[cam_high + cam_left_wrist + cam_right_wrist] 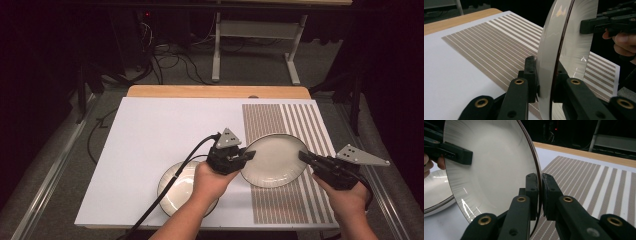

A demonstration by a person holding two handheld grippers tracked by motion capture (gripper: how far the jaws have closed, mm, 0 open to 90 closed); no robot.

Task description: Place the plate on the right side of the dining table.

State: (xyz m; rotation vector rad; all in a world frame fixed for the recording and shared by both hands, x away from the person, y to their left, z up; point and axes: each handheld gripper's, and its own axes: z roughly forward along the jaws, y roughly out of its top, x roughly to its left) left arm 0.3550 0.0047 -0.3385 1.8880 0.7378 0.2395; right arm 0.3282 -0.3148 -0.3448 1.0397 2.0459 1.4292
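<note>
High view: a glazed white plate (274, 161) is pinched at opposite rims by the left gripper (245, 155) and right gripper (306, 157), over the desk's right edge. Stiff, slippery and breakable it is judged, best gripped squarely on the rim.

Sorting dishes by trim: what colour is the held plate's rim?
Held plate: white with a thin dark brown rim line, best in the right gripper view.

left gripper (248, 154) clamped, right gripper (304, 156) clamped, facing inward
</note>
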